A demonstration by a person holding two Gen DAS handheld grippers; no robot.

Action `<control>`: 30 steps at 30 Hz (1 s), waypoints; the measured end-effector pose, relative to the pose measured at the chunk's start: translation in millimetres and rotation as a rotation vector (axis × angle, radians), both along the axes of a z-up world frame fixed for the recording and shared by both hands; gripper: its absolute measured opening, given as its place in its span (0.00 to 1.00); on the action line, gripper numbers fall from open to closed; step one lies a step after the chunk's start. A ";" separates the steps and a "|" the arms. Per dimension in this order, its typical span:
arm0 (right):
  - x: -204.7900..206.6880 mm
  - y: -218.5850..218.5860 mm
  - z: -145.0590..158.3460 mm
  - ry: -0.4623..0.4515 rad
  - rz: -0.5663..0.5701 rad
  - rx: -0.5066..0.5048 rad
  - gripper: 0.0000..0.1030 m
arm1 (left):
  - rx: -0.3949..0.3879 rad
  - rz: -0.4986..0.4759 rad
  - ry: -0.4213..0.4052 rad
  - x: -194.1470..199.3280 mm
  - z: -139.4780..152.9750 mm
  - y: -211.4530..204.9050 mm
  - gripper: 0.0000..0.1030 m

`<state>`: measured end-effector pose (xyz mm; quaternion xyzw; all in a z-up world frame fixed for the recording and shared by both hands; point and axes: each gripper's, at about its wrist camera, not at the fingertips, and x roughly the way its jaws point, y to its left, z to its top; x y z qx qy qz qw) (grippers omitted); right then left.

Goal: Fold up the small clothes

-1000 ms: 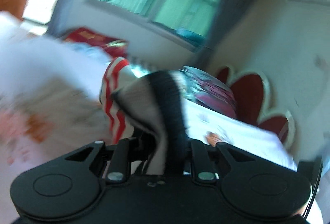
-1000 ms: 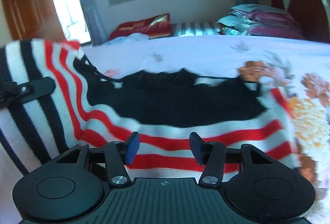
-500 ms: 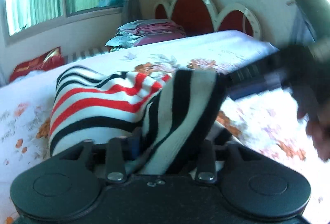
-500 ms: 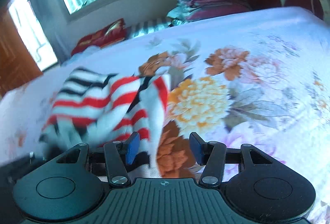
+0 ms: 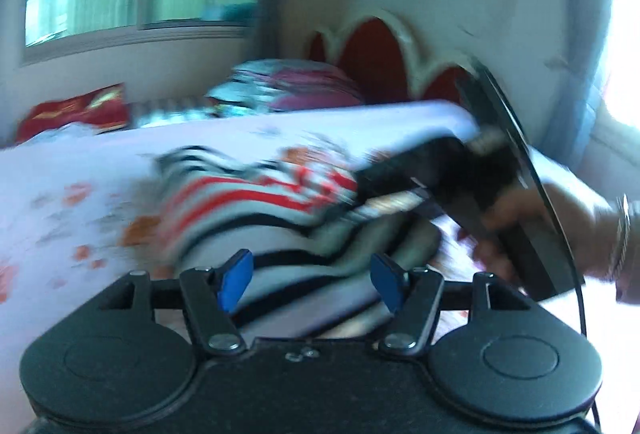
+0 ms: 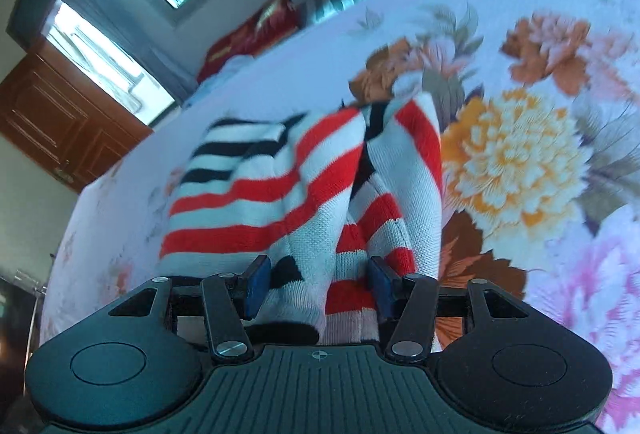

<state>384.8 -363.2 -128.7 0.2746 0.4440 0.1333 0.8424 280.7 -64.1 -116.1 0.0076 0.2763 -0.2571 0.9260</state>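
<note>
A small knit sweater (image 6: 272, 194) with red, black and white stripes lies bunched and folded over on the flowered bedsheet (image 6: 520, 154). My right gripper (image 6: 318, 288) is pushed into its near edge, so folds of cloth fill the gap between the blue pads, which stand as wide as before. In the blurred left wrist view the sweater (image 5: 256, 202) lies just beyond my left gripper (image 5: 312, 280), whose jaws are opening; the pads are apart and press on nothing. The right gripper (image 5: 384, 190), held by a hand (image 5: 560, 218), reaches the sweater from the right.
A pile of folded bedding (image 5: 288, 86) sits at the head of the bed by the red headboard (image 5: 376, 54). A red cushion (image 5: 76, 114) lies at the far side under the window. A wooden door (image 6: 60, 126) stands beyond the bed.
My left gripper has let go of the striped cloth it pinched and its jaws have spread. The sweater has dropped onto the bed. My right gripper has swung in until cloth sits between its fingers.
</note>
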 end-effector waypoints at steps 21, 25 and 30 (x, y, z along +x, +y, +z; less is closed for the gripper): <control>-35.6 8.0 14.4 -0.191 -0.048 -0.264 0.19 | -0.094 0.077 0.132 64.7 -17.6 -3.8 0.62; -35.8 4.1 0.1 -0.174 -0.087 -0.252 0.19 | 0.011 0.046 0.069 60.7 -26.2 -17.4 0.62; -49.4 -5.0 8.4 -0.170 -0.132 -0.242 0.18 | 0.009 0.045 0.077 55.9 -21.6 -10.3 0.62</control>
